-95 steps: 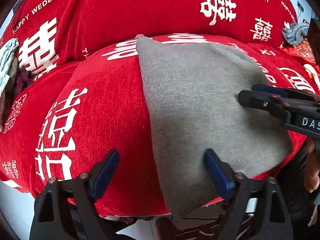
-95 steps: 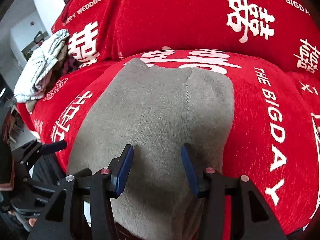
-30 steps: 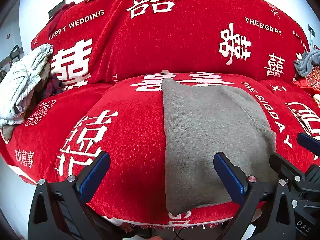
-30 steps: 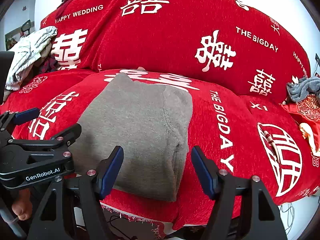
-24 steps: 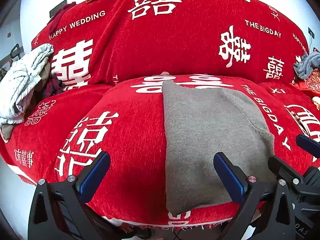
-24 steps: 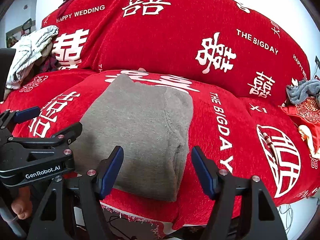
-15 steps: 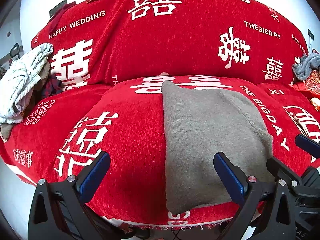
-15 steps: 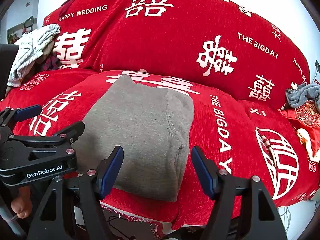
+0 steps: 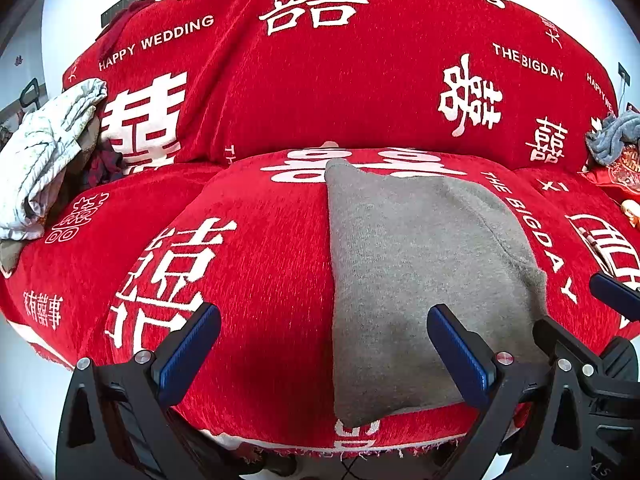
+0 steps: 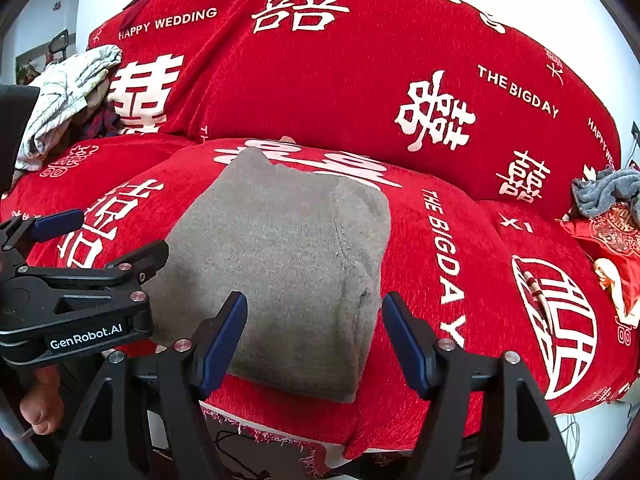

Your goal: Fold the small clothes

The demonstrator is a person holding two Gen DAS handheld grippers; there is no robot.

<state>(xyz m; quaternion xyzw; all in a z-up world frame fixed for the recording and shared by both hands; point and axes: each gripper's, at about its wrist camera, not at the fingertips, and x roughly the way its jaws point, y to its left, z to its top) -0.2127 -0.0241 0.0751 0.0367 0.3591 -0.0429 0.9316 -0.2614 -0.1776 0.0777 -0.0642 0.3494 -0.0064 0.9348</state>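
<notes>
A grey knitted garment point(image 9: 416, 272) lies folded into a flat rectangle on the red sofa seat cushion point(image 9: 248, 280); it also shows in the right wrist view point(image 10: 288, 264). My left gripper point(image 9: 320, 344) is open and empty, held back at the cushion's front edge, with its right finger over the garment's near left part. My right gripper point(image 10: 316, 336) is open and empty, in front of the garment's near right corner. The left gripper shows from the side in the right wrist view point(image 10: 92, 240).
The sofa has a red cover with white characters and a tall backrest point(image 9: 328, 80). A white crumpled garment point(image 9: 44, 152) lies on the left armrest. A grey-blue cloth point(image 10: 604, 192) and red items lie at the far right. The cushion's front edge drops to the floor.
Both grippers pulled back from the folded grey garment, which lies released on the cushion. In the last second they barely moved.
</notes>
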